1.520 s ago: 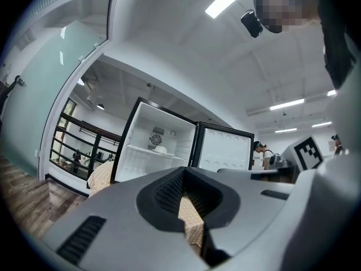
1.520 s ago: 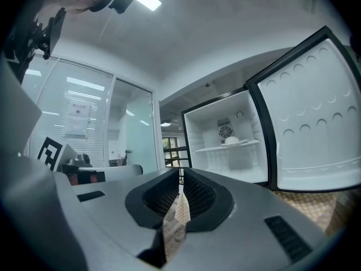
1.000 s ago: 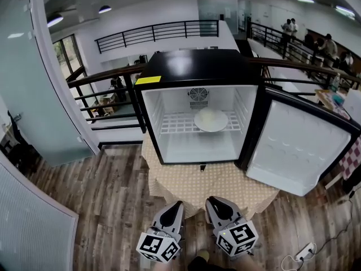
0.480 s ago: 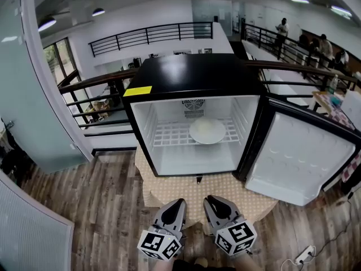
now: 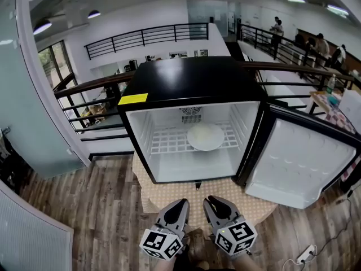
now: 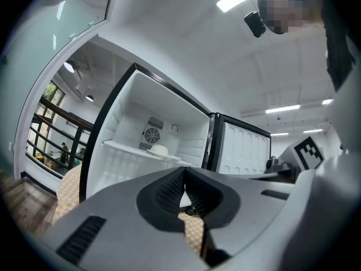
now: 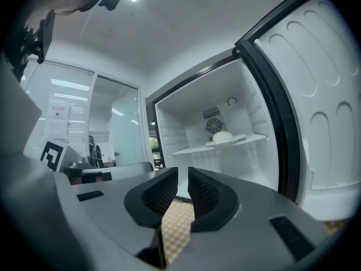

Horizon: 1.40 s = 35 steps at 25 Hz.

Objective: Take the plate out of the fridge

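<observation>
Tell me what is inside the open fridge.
In the fridge, a white plate lies on the wire shelf, right of centre; a fan vent is behind. The plate hides the shelf beneath.

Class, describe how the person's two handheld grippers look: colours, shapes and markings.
The left gripper and the right gripper share grey moulded bodies with black ribbed pads lining the jaws. Each carries a white cube printed with black square markers.
</observation>
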Each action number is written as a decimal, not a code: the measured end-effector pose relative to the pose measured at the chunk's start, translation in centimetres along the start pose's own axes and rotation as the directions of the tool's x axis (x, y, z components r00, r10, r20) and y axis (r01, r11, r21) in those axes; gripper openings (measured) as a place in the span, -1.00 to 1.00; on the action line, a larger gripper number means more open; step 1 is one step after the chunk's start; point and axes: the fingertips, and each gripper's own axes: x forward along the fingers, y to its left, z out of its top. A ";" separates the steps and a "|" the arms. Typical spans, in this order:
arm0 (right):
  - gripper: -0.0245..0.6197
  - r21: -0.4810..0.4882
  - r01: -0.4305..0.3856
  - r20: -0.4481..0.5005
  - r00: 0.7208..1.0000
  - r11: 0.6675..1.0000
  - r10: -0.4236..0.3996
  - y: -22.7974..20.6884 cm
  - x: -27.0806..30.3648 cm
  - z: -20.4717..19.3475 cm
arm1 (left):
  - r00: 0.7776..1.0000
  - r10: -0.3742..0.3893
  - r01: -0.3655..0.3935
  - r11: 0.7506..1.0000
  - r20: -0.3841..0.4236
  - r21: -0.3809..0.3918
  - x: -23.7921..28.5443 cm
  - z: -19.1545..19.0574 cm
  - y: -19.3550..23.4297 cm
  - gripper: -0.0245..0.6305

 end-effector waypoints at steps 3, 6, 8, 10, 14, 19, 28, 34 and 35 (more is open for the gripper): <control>-0.79 0.017 0.008 0.006 1.000 1.000 -0.008 -0.4 1.1 0.5 | 1.000 -0.021 0.021 1.000 -0.006 -0.002 1.3 0.4 0.6 -0.90; -0.79 0.016 0.015 0.009 1.000 1.000 -0.015 -0.7 2.4 1.1 | 0.999 -0.040 0.040 0.999 -0.007 0.002 2.7 0.9 1.3 -0.90; -0.79 0.020 0.026 0.014 1.000 0.999 -0.026 -1.3 3.4 1.5 | 0.998 -0.058 0.058 0.998 -0.010 0.008 3.7 1.0 1.7 -0.90; -0.79 0.027 0.040 0.016 0.999 0.999 -0.040 -1.9 4.2 1.8 | 0.997 -0.072 0.072 0.997 -0.023 0.014 4.7 1.0 2.2 -0.90; -0.79 0.049 0.066 0.016 0.998 0.997 -0.067 -3.1 5.8 2.2 | 0.995 -0.093 0.094 0.995 -0.037 0.015 6.6 1.2 3.1 -0.90; -0.79 0.063 0.097 0.021 0.995 0.993 -0.098 -4.6 7.3 2.3 | 0.991 -0.129 0.129 0.992 -0.041 -0.001 8.6 1.1 4.1 -0.90; -0.70 0.173 0.121 0.025 0.992 0.977 -0.127 -6.7 9.7 2.7 | 0.980 -0.192 0.191 0.981 -0.046 -0.030 11.1 0.9 5.0 -0.90; -0.64 0.273 0.138 0.042 0.987 0.952 -0.155 -8.5 10.6 3.6 | 0.976 -0.211 0.209 0.977 -0.053 -0.039 12.3 0.7 5.5 -0.90; -0.64 0.294 0.142 0.044 0.986 0.945 -0.162 -8.9 10.8 3.8 | 0.976 -0.212 0.210 0.977 -0.052 -0.042 12.5 0.8 5.5 -0.90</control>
